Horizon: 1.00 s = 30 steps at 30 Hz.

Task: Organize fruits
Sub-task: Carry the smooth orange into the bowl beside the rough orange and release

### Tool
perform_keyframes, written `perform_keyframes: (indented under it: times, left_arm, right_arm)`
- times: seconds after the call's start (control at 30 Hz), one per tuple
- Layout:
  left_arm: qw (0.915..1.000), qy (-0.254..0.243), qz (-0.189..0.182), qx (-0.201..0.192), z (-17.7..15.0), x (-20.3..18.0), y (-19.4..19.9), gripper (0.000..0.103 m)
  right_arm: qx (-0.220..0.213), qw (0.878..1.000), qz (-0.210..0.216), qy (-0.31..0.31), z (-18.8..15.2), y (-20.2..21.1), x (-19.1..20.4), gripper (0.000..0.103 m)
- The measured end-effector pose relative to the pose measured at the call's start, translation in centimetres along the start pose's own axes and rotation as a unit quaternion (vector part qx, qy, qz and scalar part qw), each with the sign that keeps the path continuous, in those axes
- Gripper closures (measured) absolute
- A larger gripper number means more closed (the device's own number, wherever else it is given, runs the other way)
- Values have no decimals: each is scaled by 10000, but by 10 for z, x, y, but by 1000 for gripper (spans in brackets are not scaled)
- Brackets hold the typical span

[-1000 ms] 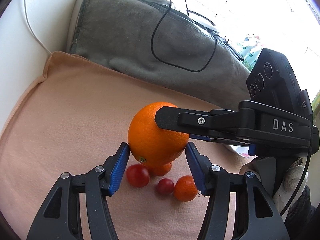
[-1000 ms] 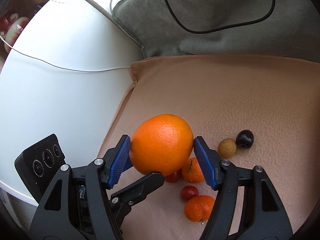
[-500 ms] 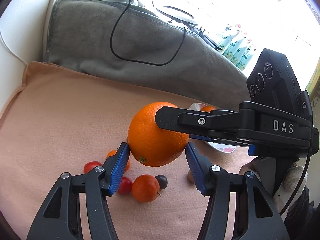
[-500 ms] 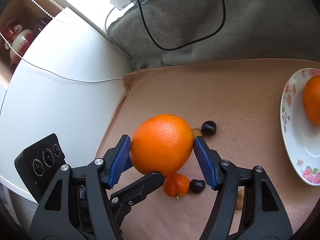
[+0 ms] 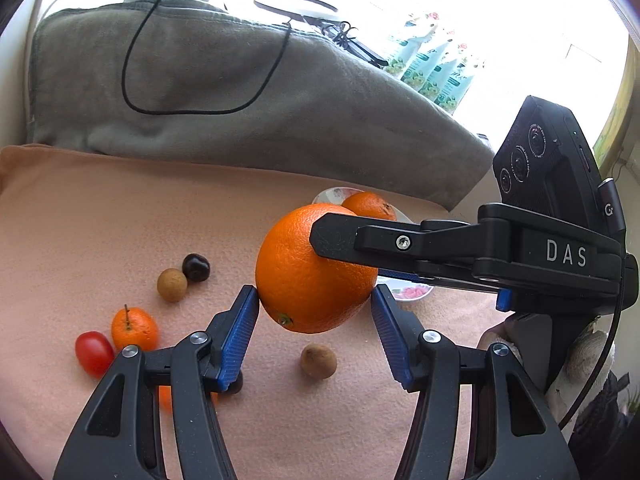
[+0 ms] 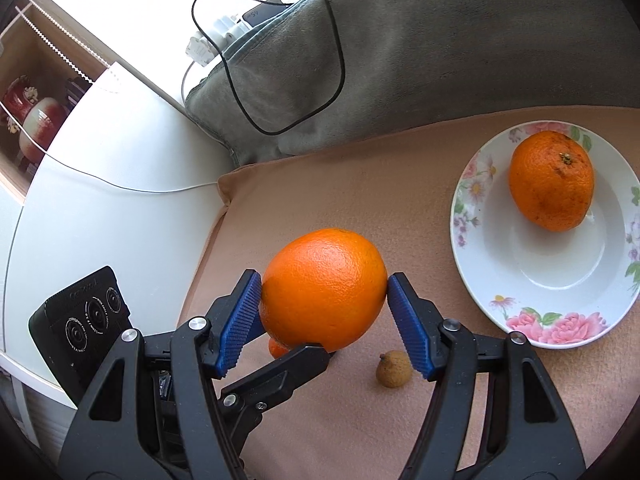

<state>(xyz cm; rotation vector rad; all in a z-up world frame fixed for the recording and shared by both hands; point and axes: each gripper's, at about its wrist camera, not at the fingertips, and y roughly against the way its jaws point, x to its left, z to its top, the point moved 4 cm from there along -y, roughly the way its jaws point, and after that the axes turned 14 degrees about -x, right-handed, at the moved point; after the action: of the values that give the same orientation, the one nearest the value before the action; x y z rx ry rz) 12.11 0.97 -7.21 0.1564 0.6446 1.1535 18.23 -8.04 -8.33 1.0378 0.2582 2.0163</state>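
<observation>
**Desk:** What is being shown, and how are the tools being read?

**Caption:** A large orange (image 6: 324, 288) is being carried clear of the peach cloth (image 6: 360, 200), short of the flowered plate (image 6: 540, 332) and to its left in the right wrist view. It is being clamped crosswise by both tools. The right gripper (image 6: 324, 280) is clenched across the fruit's longer axis, and the left gripper (image 5: 314, 292) is pressing its blue pads against the lower flanks.

**Desk:** Which relation is being treated as decisive?

**Caption:** The plate's bowl is being seen ahead and to the right of the held fruit. A second orange (image 6: 551, 180) is occupying the plate's far side, so the near, bare half is being judged the likely landing spot. The right gripper is being judged the nearer to the plate, since it is reaching in from the plate's side. A brown longan (image 6: 393, 369) is lying just off the plate's near-left rim, under the path.

**Desk:** What is being noted as changed?

**Caption:** A second ago the plate was not being seen in the right wrist view at all, and now it is in view almost whole. The small fruits, a cherry tomato (image 5: 94, 353) among them, are being left well away from the plate. The double grip is being held unchanged.
</observation>
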Motion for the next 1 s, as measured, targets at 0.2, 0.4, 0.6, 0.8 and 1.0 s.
perform_keyframes:
  times: [0.2,0.4,0.6,0.8,1.0]
  left_arm:
    - [9997,-113,-152,145,-3,-24,-22,45]
    - [9988,-240,-304,291,-6,-45,-41,45]
    - [9973,-357,-448,469,-12,-62,-57,45]
    - [9957,-423,-572,596,-16,-75,-69,46]
    - [9952,-478,-604,604,-14,-84,-79,47]
  right_arm:
    - [-110,9997,-129,-177,4,23,-31,34]
    - [-219,9988,-259,-366,8,42,-57,34]
    - [-330,9970,-429,-559,12,56,-81,34]
    - [-419,9950,-572,-706,16,66,-100,34]
    - [-515,9929,-654,-853,27,74,-116,34]
